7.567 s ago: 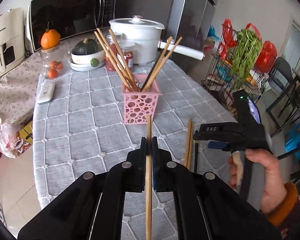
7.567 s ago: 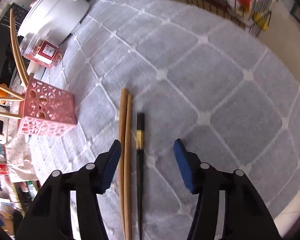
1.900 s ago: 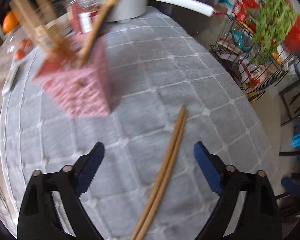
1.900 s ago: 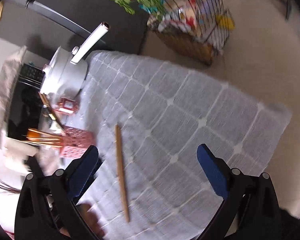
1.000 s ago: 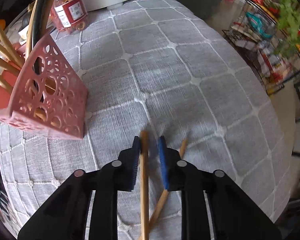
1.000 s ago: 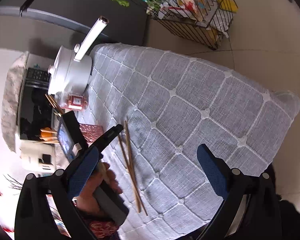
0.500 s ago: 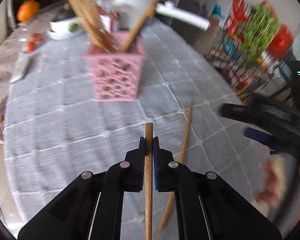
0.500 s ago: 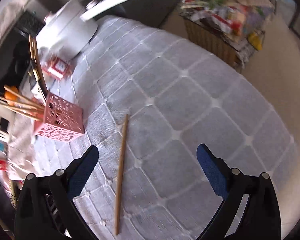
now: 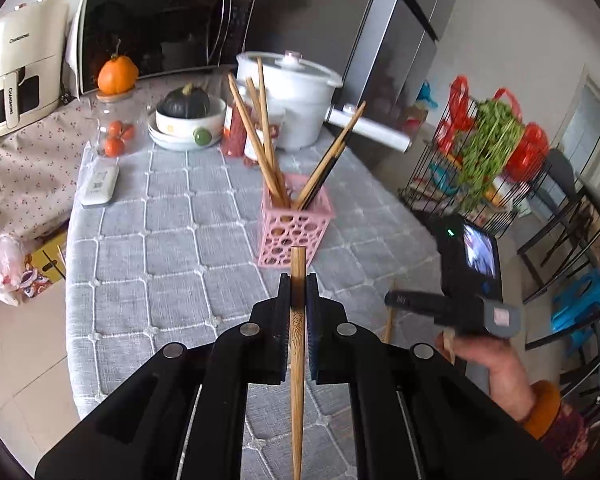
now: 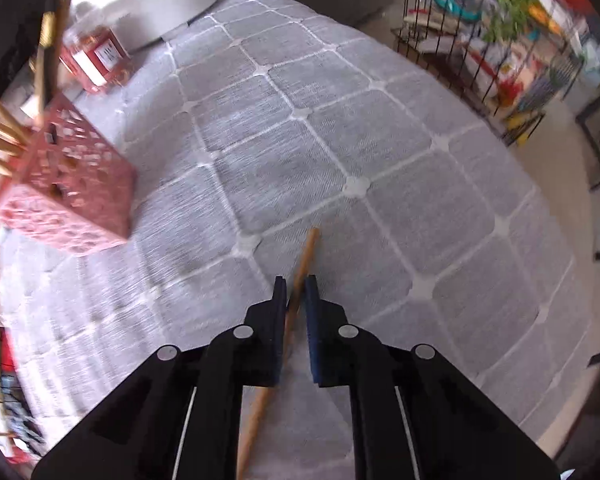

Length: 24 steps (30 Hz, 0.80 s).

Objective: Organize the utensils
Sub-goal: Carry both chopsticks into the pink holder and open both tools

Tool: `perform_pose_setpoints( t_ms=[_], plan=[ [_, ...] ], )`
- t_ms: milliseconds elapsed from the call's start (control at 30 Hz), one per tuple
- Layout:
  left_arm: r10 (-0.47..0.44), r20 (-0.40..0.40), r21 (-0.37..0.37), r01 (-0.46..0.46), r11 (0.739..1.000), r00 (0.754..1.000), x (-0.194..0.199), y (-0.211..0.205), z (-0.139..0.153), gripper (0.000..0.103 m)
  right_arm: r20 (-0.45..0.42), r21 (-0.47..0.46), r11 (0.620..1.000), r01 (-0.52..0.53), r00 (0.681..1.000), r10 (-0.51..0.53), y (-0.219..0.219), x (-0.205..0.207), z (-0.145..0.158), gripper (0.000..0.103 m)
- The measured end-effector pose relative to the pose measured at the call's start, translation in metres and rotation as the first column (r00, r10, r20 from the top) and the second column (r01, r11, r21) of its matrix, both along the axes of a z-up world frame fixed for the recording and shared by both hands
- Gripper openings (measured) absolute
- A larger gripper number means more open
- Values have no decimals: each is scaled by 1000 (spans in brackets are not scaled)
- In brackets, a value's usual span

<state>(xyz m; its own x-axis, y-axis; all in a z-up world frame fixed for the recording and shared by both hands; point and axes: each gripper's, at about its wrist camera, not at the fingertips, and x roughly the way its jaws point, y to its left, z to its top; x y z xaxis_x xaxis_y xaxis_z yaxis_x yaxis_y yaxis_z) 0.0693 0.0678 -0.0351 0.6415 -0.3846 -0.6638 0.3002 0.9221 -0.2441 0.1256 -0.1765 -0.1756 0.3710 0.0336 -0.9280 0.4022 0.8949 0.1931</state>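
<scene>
My left gripper is shut on a wooden chopstick and holds it above the table, pointing at the pink perforated basket, which holds several chopsticks. My right gripper, also seen in the left wrist view, is low over the grey quilted tablecloth. Its jaws are nearly closed around the last wooden chopstick lying on the cloth. The basket sits to its left.
A white pot, red-labelled jars, a bowl with a squash, a glass jar of tomatoes and a remote stand behind the basket. A microwave is further back. A wire rack with greens stands beside the table's right edge.
My left gripper closed on one chopstick and lifted it toward the basket. My right gripper came down and closed in around the other chopstick on the cloth.
</scene>
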Motion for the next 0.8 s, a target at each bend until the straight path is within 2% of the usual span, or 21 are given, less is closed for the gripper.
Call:
perform_pose_setpoints(
  t_ms=[100,233,300,367,500,567,633,667,733,767,800],
  plan=[
    [-4,34,-31,5,1000,999,-11,7,14,6,129,33,999,-16,992,12,-2,-29,40,8],
    [10,75,-70,-5,998,997,-19,9,31,6,299,52,998,-44,954,26,-10,-66,102,6],
    [25,97,-90,-16,996,995,-19,8,41,6,326,53,997,-47,945,27,-10,-71,112,5],
    [43,119,-116,-29,993,992,-13,7,56,6,382,67,996,-51,924,22,-9,-78,134,4],
    [56,175,-135,-33,990,983,7,-4,97,6,484,93,994,-53,875,1,-17,-85,178,4],
    [52,210,-138,-23,990,976,16,-12,121,6,518,68,997,-46,855,4,-25,-83,196,4],
    [47,242,-134,-15,991,969,17,-18,133,6,496,22,998,-58,868,40,-27,-79,197,7],
    [49,257,-129,-16,992,965,17,-19,136,6,432,17,997,-80,900,64,-31,-68,185,10],
    [53,267,-133,-17,991,962,14,-20,135,6,289,64,993,-103,954,80,-35,-47,148,59],
    [53,263,-138,-17,990,963,14,-20,133,6,238,84,992,-97,968,74,-36,-39,129,61],
    [54,257,-140,-18,990,965,13,-20,129,6,148,71,995,-74,987,63,-35,-24,95,60]
  ],
)
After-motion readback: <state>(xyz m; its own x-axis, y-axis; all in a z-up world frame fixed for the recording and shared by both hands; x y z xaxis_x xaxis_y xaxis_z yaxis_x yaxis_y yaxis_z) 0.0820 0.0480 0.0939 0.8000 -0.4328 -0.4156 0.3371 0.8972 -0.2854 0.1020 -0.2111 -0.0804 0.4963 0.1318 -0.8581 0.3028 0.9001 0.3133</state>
